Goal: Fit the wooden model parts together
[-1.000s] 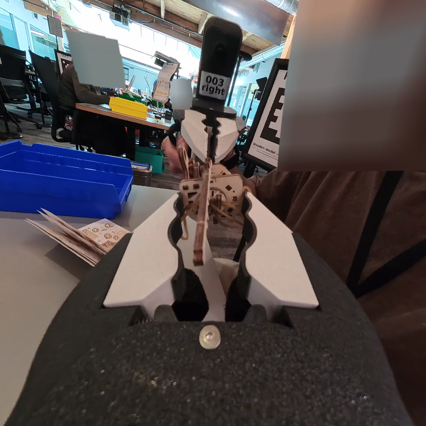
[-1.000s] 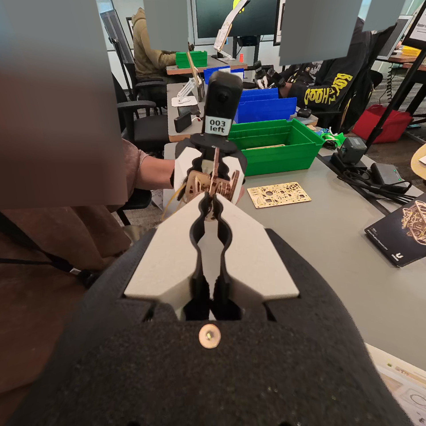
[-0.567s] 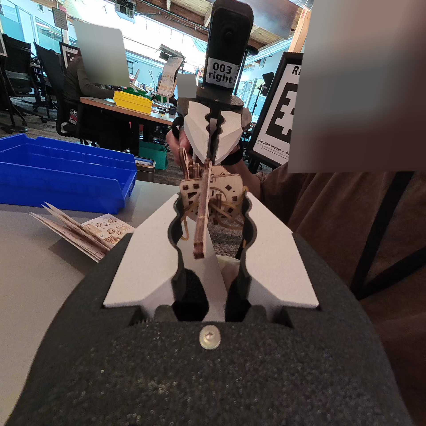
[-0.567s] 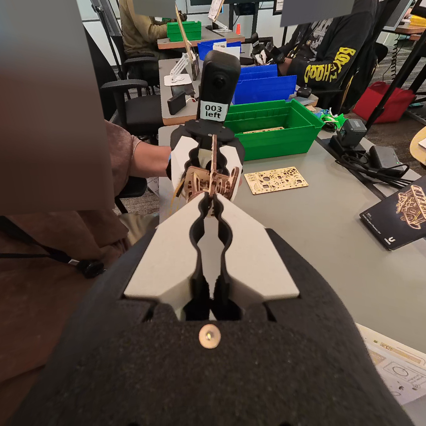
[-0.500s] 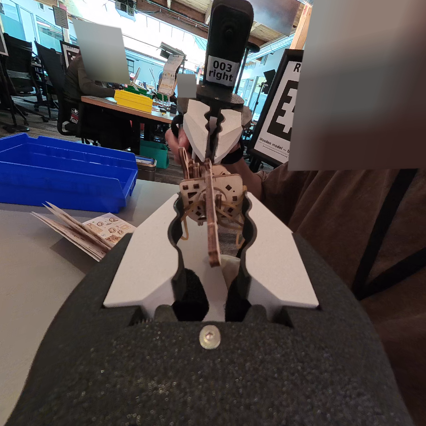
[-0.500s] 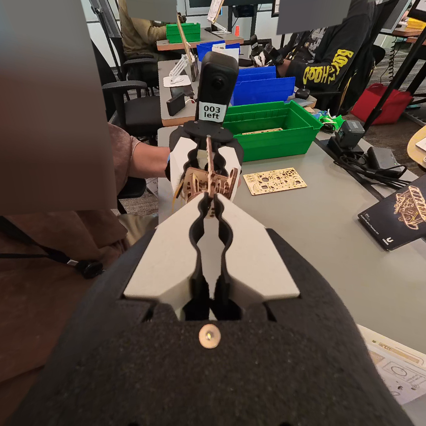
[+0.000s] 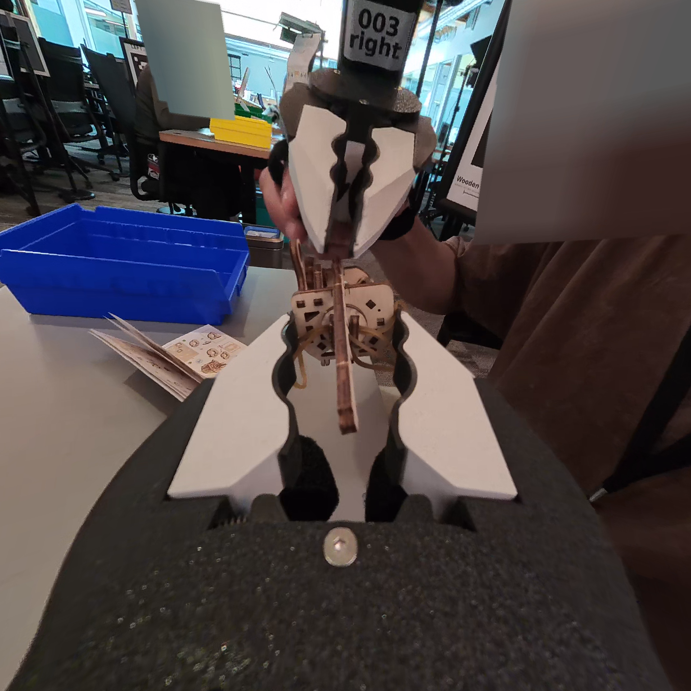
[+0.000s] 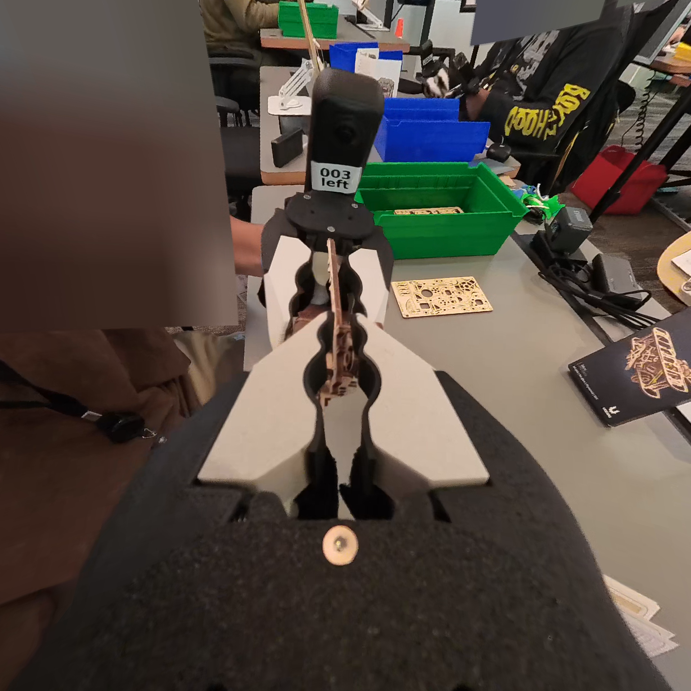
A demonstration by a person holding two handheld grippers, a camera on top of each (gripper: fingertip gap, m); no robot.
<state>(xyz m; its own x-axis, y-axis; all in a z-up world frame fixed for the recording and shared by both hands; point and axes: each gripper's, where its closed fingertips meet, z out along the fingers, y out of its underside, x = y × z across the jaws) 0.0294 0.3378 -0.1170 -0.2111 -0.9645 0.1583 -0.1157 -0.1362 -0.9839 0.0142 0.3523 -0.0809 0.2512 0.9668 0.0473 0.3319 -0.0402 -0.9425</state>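
Wooden model [image 7: 342,321] clamped in left gripper [image 7: 342,336], right gripper [image 8: 338,359] closed around its edge.

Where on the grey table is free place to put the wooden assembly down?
Bare table lies between the flat part sheet and the dark booklet. Also, left of the open leaflet, below the blue bin. Cables crowd the far right edge.

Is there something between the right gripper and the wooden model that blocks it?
Nothing visible does. The right gripper already has a flat wooden part between its fingers, and the wooden model sits between the left gripper's fingers.
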